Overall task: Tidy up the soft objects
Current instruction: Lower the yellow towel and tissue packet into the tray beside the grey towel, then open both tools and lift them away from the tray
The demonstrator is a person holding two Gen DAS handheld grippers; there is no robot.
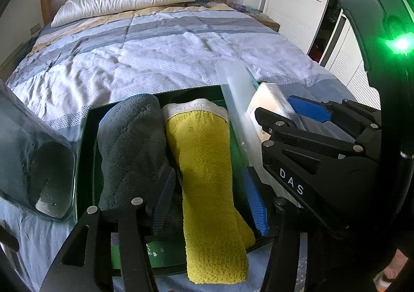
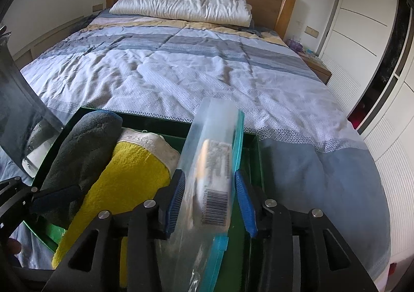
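Note:
A dark green box (image 1: 89,121) (image 2: 252,152) lies on the bed. In it stand a rolled grey towel (image 1: 132,142) (image 2: 85,147) and a rolled yellow towel (image 1: 207,162) (image 2: 124,175). My right gripper (image 2: 211,201) (image 1: 292,116) is shut on a clear zip bag (image 2: 212,162) (image 1: 238,100) with a white packet inside, held upright in the box right of the yellow towel. My left gripper (image 1: 212,199) is open around the two towels; one blue finger (image 1: 256,201) is by the yellow towel, the other by the grey one.
The bed (image 2: 194,69) with a striped quilt stretches ahead to a white pillow (image 2: 186,5) and wooden headboard. A clear bag with a dark item (image 1: 38,162) (image 2: 23,121) lies left of the box. White wardrobes (image 2: 362,33) stand on the right.

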